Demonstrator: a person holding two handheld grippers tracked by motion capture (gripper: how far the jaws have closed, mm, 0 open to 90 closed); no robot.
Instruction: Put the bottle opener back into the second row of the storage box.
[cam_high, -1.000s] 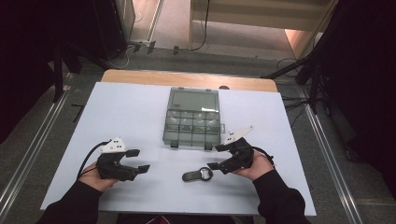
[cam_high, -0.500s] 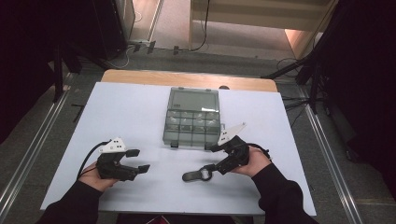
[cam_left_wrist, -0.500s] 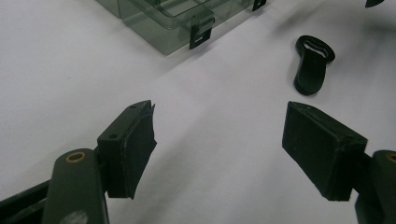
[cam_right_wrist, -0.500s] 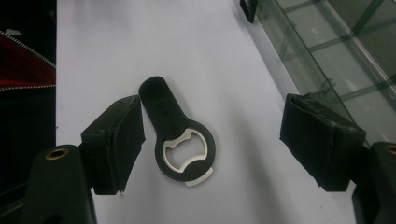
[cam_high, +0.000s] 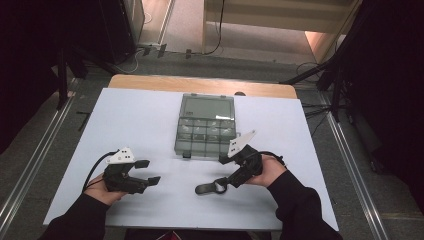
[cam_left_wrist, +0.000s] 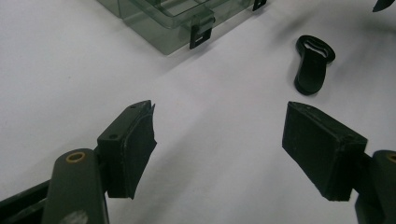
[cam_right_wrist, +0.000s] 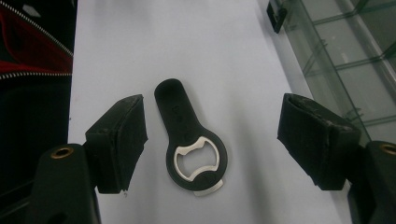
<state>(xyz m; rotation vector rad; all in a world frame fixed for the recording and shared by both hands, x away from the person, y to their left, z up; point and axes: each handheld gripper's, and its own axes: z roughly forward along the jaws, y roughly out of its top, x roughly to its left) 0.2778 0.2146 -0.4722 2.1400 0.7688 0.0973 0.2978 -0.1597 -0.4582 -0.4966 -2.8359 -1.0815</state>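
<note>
Between the right gripper's (cam_right_wrist: 212, 140) parted jaws lies the bottle opener (cam_right_wrist: 191, 140).

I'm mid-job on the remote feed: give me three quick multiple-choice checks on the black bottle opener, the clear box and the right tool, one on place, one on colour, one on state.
1. Where does the flat black plastic bottle opener lie?
A. inside the clear box
B. on the white table between the right tool's jaws
C. under the left tool

2. What colour is the metal ring in the opener's head?
A. red
B. gold
C. silvery white

3. How does the right tool stand?
A. open, pads off the opener
B. clamped on the opener
C. clamped on the box latch

Answers: 1 B, the right gripper view shows it on the white table between the jaws, beside the clear compartmented plastic box. 2 C, the ring is pale. 3 A, there are gaps on both sides of the opener; the jaws have just been closing.
</note>
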